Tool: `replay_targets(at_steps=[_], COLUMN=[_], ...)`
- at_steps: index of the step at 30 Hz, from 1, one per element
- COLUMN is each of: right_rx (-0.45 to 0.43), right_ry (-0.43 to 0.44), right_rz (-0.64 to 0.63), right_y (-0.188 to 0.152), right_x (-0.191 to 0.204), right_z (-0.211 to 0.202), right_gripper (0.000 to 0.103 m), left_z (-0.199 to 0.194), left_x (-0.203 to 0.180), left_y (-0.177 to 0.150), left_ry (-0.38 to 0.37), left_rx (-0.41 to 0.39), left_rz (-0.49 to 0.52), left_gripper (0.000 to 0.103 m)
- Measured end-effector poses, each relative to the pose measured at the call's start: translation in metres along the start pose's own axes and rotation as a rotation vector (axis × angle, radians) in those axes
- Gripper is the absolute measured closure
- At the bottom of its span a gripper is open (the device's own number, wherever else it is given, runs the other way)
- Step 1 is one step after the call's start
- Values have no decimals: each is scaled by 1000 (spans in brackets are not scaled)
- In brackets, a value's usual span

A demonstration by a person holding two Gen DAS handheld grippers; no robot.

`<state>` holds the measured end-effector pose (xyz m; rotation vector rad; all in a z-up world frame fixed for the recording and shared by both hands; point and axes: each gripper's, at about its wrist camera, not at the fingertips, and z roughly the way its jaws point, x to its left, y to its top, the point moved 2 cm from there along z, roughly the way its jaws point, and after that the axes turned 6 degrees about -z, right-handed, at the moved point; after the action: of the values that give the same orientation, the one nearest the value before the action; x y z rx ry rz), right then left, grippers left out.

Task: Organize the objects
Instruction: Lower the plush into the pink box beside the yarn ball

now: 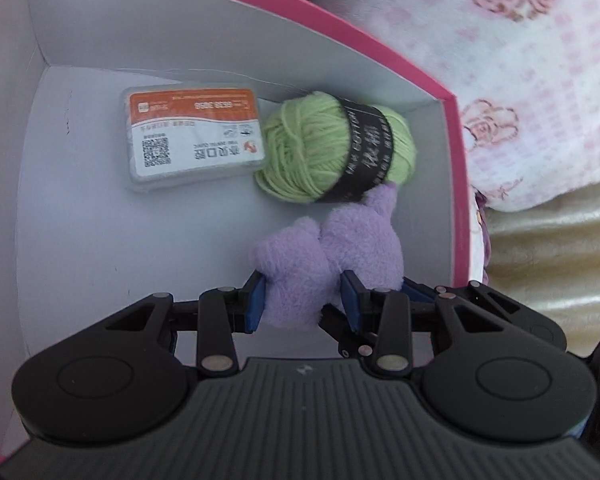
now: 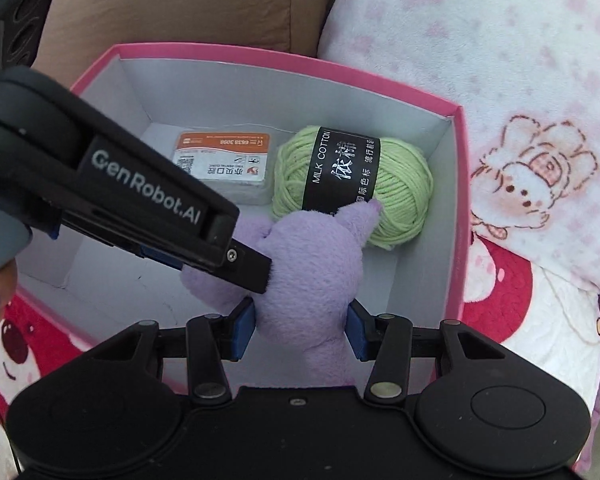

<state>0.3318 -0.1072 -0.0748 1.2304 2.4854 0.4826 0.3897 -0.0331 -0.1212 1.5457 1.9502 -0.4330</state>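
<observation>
Pinching the purple plush (image 2: 312, 280), both tongs (image 1: 304, 300) (image 2: 301, 332) crowd green yarn (image 2: 400, 196) and a card case (image 1: 192, 136).

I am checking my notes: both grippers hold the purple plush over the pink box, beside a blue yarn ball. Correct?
One error: the yarn ball is green, as the right wrist view shows. Both grippers, left and right, do hold the plush over the box.

Left gripper (image 1: 302, 300) and right gripper (image 2: 300, 330) both tilt downward, fingers clamped.
</observation>
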Motion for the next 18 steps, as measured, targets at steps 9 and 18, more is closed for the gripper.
replay_targets(at_steps=[9,18], right_rx=[18,-1], right_ry=[-86,-136], right_rz=[-40,-54], right_y=[-1,-9], right_x=[11,10], right_z=[14,0], right_gripper=[52,51], left_z=[12,20], left_x=[-5,-6], left_y=[-2,-4], left_ry=[29,-5], left_rx=[-15,13], left_rz=[46,6], left_gripper=[65,69])
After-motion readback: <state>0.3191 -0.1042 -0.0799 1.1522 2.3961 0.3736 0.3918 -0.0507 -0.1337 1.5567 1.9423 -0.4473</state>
